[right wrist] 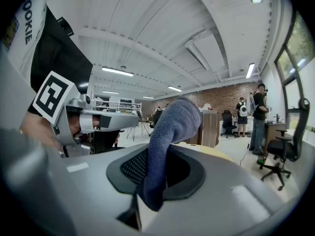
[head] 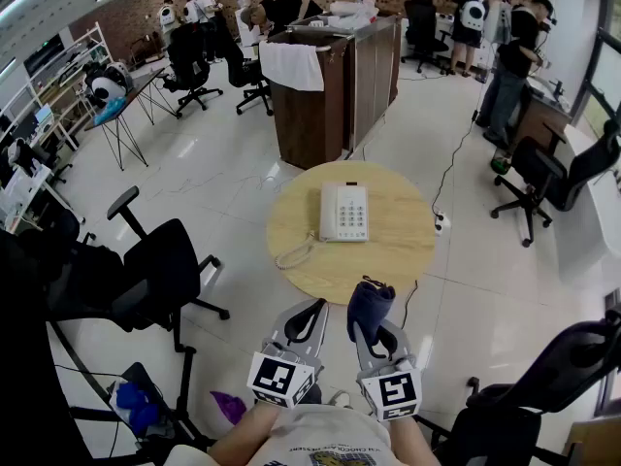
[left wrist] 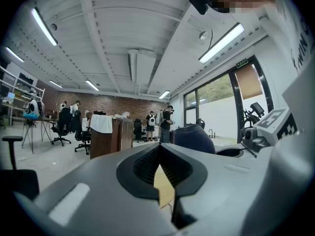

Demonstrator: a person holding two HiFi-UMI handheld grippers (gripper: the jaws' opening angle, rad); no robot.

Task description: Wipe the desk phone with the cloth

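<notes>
A white desk phone [head: 343, 212] with a coiled cord [head: 294, 253] lies on the round wooden table [head: 398, 250]. Both grippers hover just short of the table's near edge. My right gripper [head: 374, 320] is shut on a dark blue cloth [head: 370, 306], which stands up out of its jaws; in the right gripper view the cloth [right wrist: 170, 141] fills the gap between the jaws of the right gripper [right wrist: 155, 183]. My left gripper [head: 309, 320] sits beside it, shut and holding nothing; in the left gripper view the left gripper [left wrist: 160, 166] has its jaws pressed together, with the cloth [left wrist: 194, 137] beyond them.
A black office chair [head: 160, 265] stands left of the table and another [head: 543, 377] at lower right. A wooden cabinet [head: 330, 85] with a white towel stands beyond the table. A cable [head: 456, 153] runs over the floor at right. Several people work at the far desks.
</notes>
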